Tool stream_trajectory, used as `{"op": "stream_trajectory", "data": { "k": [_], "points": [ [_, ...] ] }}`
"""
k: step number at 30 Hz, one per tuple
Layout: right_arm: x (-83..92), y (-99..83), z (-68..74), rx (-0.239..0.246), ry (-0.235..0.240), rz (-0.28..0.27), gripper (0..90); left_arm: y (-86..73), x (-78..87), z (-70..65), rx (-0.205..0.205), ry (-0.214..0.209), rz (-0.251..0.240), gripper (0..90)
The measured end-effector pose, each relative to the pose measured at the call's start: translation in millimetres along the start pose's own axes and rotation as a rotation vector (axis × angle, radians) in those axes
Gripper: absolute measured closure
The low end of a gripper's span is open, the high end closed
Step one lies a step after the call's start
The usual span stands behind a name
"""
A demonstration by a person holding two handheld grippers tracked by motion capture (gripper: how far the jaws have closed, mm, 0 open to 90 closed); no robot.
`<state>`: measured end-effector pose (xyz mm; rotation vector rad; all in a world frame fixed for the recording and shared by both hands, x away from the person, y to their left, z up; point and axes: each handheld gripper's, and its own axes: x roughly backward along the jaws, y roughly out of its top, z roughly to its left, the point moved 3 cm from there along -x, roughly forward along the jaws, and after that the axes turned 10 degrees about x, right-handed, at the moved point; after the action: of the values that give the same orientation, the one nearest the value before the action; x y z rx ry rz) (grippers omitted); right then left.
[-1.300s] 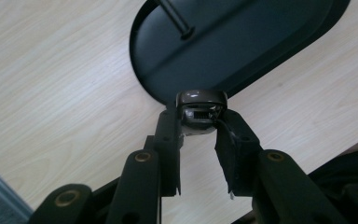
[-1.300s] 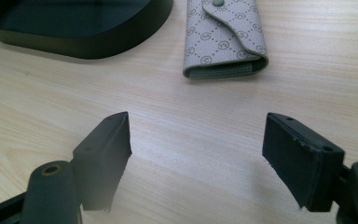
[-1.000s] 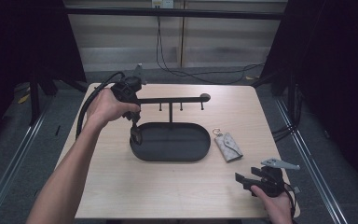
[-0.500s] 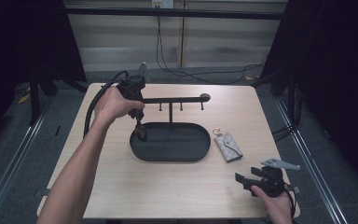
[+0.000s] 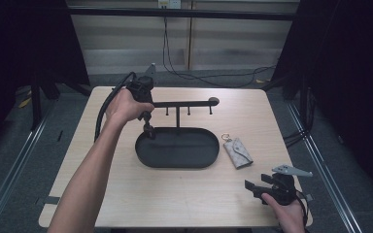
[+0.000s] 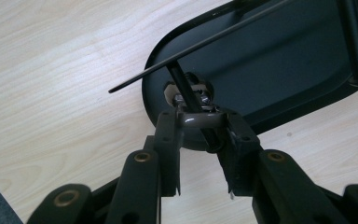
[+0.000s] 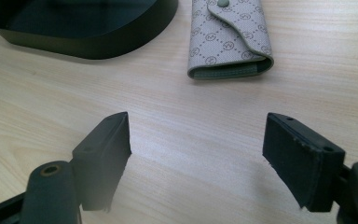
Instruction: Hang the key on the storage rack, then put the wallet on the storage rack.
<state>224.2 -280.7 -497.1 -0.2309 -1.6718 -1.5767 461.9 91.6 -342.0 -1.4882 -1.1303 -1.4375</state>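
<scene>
A black stand has an oval tray (image 5: 177,160) and a horizontal bar (image 5: 184,103) with short pegs. My left gripper (image 5: 149,132) points down at the bar's left end, over the tray's left rim. In the left gripper view it (image 6: 198,123) is shut on a brown keychain loop (image 6: 196,118), with metal parts behind it. The loop sits right at a thin black peg (image 6: 182,84) under the bar (image 6: 205,42). My right gripper (image 5: 261,188) rests open near the table's front right, with nothing between its jaws (image 7: 196,149).
A beige patterned key case (image 5: 238,151) lies flat just right of the tray, ahead of the right gripper (image 7: 228,37). The tray wall (image 7: 88,44) is to that gripper's far left. A light wooden table (image 5: 126,194) carries everything; black cables trail behind it.
The left gripper has lifted slightly and edged toward the bar's left end, with the forearm swinging right. The right gripper has stayed put.
</scene>
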Motion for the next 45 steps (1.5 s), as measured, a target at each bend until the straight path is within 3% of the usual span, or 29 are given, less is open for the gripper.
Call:
{"op": "stream_trajectory", "data": {
  "k": [5, 11, 12, 20, 25, 37, 39, 45],
  "points": [
    [-0.4, -0.1, 0.1, 0.0, -0.001, 0.003, 23.1, 0.0, -0.9, 1.9, -0.003, -0.029, 0.0, 66.8],
    [-0.3, -0.1, 0.0, -0.003, -0.003, 0.003, 23.1, -3.5, -1.2, 2.5, 0.008, -0.04, -0.027, 49.8],
    [-0.3, -0.1, 0.0, -0.003, -0.004, 0.002, 23.1, -4.0, -1.5, 3.7, -0.006, -0.041, -0.02, 49.5],
    [-1.6, 0.1, -0.6, -0.011, 0.0, 0.01, 23.1, -9.5, -0.8, 5.0, -0.009, -0.07, -0.005, 37.0],
    [-1.4, -0.1, -1.2, -0.007, -0.004, 0.007, 23.0, -17.7, -0.7, 10.3, -0.028, -0.076, -0.024, 35.1],
    [-1.4, -0.4, -0.1, -0.002, -0.008, 0.014, 23.0, -40.7, 4.6, 42.1, -0.018, -0.099, -0.077, 32.9],
    [-1.3, -0.4, -1.0, -0.006, -0.01, 0.012, 23.0, -43.4, 5.2, 47.2, -0.009, -0.087, -0.083, 32.2],
    [-2.3, -0.3, -1.3, -0.006, -0.013, 0.017, 23.0, -52.8, 5.8, 58.2, -0.02, -0.101, -0.102, 30.5]
  ]
}}
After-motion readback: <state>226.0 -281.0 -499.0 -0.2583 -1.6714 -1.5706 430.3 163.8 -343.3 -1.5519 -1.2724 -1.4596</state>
